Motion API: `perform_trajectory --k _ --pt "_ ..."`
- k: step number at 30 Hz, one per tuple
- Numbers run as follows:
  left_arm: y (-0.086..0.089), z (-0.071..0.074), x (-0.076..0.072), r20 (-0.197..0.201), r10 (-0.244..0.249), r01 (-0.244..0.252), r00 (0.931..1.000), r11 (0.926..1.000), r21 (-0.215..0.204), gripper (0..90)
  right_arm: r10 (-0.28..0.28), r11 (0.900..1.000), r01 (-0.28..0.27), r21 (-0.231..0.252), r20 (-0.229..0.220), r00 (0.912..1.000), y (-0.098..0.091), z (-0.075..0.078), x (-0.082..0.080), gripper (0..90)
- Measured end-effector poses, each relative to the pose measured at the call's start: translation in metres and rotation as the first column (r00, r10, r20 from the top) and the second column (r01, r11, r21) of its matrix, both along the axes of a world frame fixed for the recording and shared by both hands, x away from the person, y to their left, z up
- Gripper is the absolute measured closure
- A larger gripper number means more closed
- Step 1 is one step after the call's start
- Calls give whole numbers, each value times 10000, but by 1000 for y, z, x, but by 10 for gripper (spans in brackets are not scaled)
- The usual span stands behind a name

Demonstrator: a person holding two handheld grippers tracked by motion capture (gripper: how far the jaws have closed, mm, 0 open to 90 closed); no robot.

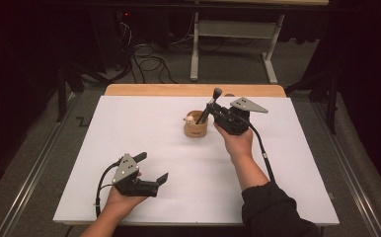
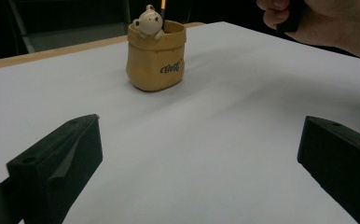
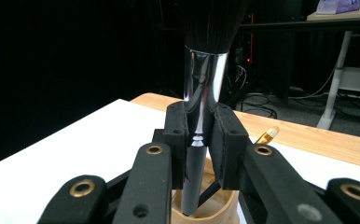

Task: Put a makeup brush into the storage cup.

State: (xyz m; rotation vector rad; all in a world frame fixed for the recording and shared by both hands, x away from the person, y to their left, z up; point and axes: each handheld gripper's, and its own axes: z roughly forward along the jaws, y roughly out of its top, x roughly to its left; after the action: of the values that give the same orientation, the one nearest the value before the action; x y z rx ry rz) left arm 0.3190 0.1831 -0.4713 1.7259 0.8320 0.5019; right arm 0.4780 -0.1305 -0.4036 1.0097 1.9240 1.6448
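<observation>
The left gripper (image 1: 151, 170) lies nearest the high camera, low on the white worktop (image 1: 144, 133), held in the left hand (image 1: 122, 200). Its jaws stand wide apart with nothing between them; in the left gripper view only bare worktop lies between the two black fingers (image 2: 59, 158). Ahead of it, well apart, stands the tan pot (image 2: 155, 57) with a small bear figure (image 2: 149, 21) on its rim.

The right gripper (image 1: 212, 109) is farther up the worktop, carried by the right hand (image 1: 235, 140), and sits just beside and above the pot (image 1: 195, 126). Its jaws are closed on the brush (image 3: 201, 116): the pads (image 3: 176, 135) press on the handle just below the shiny metal ferrule, with the dark bristles above the gripper. The brush stands nearly upright, slightly tilted, and its lower end reaches down into the pot's mouth below the jaws. Beyond the gripper to its right, a slim gold-tipped thing (image 3: 267, 135) pokes up from the pot.
</observation>
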Motion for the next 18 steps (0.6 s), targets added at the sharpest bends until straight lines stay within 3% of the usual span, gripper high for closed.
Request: perform_trajectory --k 18 --pt "1 1 0 -28 -21 21 10000 10000 1 8 -194 9997 190 -125 -262 9995 6 -9 11 790"
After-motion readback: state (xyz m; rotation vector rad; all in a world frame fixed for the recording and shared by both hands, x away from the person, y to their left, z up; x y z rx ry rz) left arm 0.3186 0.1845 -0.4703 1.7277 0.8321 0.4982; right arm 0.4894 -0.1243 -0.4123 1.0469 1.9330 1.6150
